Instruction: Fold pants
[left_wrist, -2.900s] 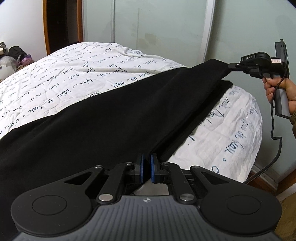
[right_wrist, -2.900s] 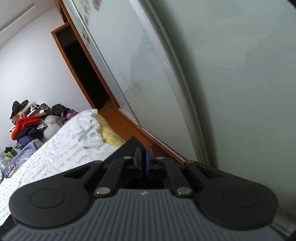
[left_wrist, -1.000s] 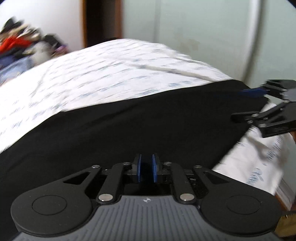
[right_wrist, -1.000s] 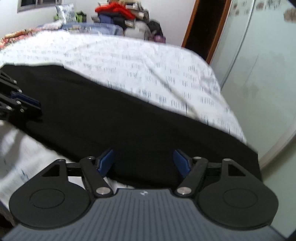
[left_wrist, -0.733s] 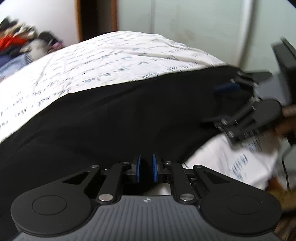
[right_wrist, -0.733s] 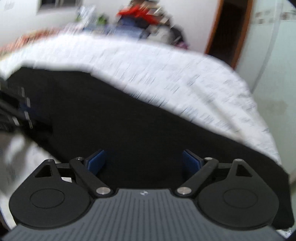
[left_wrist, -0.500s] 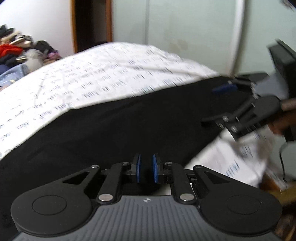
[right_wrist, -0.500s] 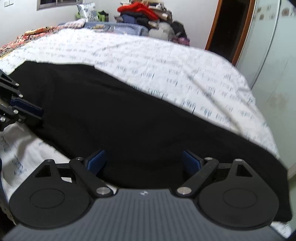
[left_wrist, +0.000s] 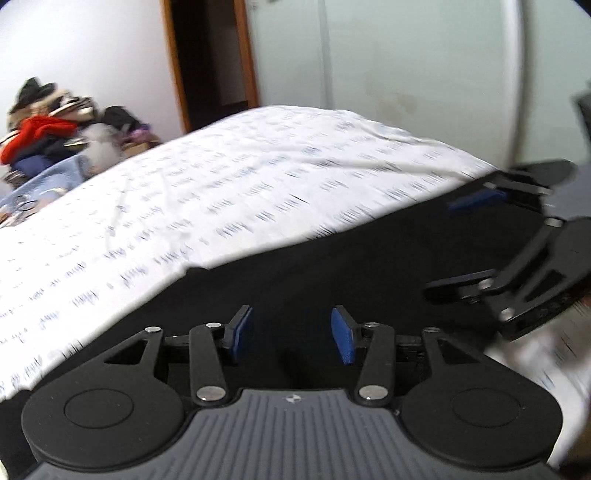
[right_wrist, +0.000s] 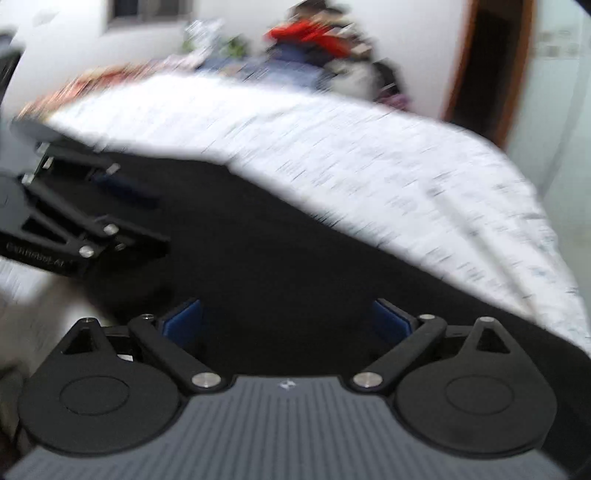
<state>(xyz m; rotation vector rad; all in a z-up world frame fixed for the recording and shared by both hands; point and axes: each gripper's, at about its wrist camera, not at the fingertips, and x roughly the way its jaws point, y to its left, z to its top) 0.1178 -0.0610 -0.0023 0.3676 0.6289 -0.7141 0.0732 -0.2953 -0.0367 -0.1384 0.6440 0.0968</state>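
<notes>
The black, matte fabric pants (left_wrist: 332, 266) lie flat as a broad dark band across the lower half of the left wrist view, on a white quilted bedspread printed with lines of blue handwriting (left_wrist: 229, 192); the print is streaked by motion blur. In the right wrist view the same pants (right_wrist: 280, 258) spread from the left of the frame down to the lower right, with the bedspread (right_wrist: 369, 162) curving above them.

The left gripper (left_wrist: 291, 334), black plastic linkage arms on a ribbed grey body, sits at the bottom centre of its own view with its blue rubber pads (left_wrist: 343, 339) spread apart and only dark cloth showing between them. It also appears at the left edge of the right wrist view (right_wrist: 140, 218), fingers apart over the pants.

The right gripper (right_wrist: 288, 321) fills the bottom of its own view, its blue pads (right_wrist: 183, 319) set wide apart over the black fabric, gripping nothing. In the left wrist view it enters from the right edge (left_wrist: 461, 243), its two fingers splayed above the cloth.

A heap of clothes with a red garment on top (left_wrist: 44, 136) sits at the upper left of the left wrist view, beside a brown wooden door frame (left_wrist: 175, 70). Pale frosted sliding panels (left_wrist: 406, 74) fill the upper right.
</notes>
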